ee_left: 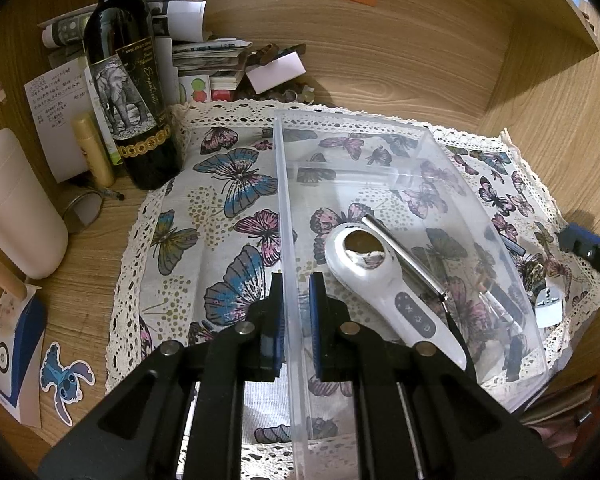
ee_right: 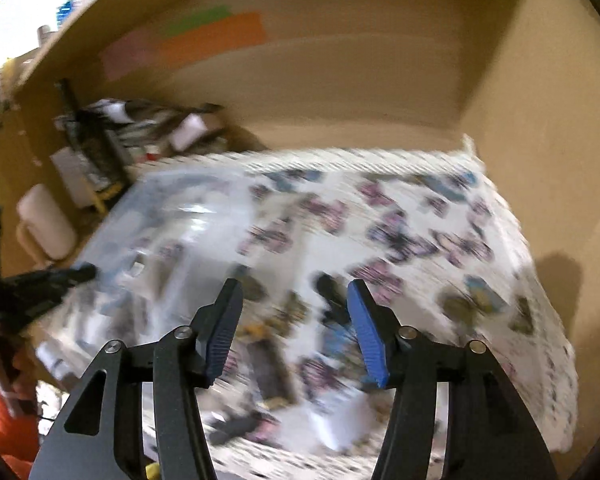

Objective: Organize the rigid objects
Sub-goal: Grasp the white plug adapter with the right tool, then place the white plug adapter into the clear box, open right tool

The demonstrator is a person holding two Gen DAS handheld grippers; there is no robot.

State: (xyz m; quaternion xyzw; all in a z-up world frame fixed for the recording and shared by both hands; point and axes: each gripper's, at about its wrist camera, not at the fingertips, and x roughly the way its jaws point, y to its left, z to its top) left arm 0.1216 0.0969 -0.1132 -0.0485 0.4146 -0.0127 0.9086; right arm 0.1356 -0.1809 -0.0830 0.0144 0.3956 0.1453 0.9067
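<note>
Rigid objects go into the clear bin (ee_left: pixel 416 152): my left gripper (ee_left: pixel 296 300) clamps its near wall steady, while my right gripper (ee_right: pixel 294 312), half-open and empty, should pick squarely.

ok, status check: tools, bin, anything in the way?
Left tool shut on clear bin wall. Right tool open, empty. White handheld device and metal rod in the bin. Wine bottle stands beside it, apart.
</note>
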